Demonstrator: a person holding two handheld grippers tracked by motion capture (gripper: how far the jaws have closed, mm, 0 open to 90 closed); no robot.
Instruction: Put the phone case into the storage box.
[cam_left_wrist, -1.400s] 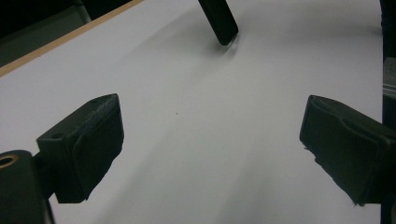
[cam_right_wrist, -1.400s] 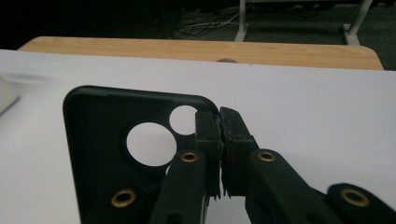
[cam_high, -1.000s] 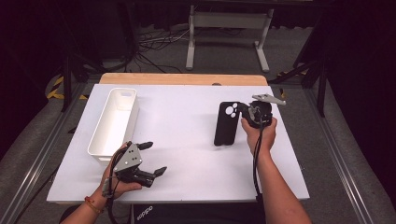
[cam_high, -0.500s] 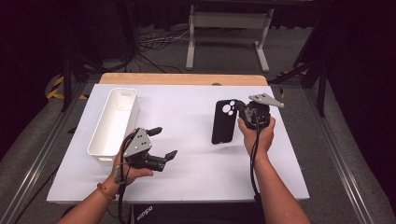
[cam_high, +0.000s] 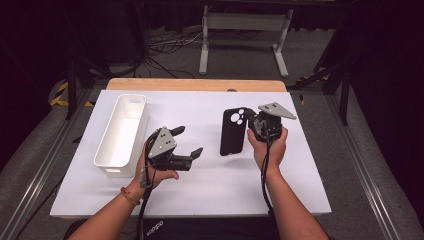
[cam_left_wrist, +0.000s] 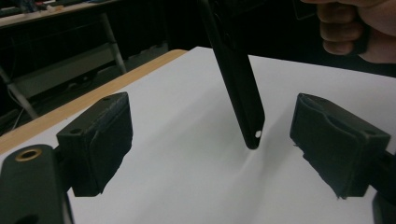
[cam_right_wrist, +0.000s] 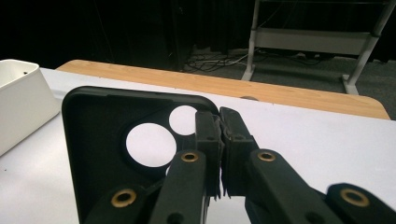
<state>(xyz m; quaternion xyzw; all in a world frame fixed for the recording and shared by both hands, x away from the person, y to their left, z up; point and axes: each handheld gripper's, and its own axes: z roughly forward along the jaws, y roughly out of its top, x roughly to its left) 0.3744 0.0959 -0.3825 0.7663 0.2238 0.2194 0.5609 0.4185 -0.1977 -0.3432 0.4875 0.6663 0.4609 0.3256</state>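
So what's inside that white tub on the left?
The white tub looks bare inside: plain white floor and walls, nothing lying there. Its near wall hides the strip of floor just behind it.

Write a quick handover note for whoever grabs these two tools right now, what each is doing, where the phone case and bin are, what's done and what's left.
Right tool: shut on the black plastic phone case with round camera cut-outs, pinching its edge near the cut-outs and holding it lifted, lower end tipped toward the white table sheet.
Left tool: open, holding nothing, jaws just closing slightly; it points at the case's lower end, not touching.
White rectangular plastic bin: at the table's left, nothing visible inside.
Done: case picked up.
Left: probably grip the lower end with the left tool, then place the case, likely in the bin.
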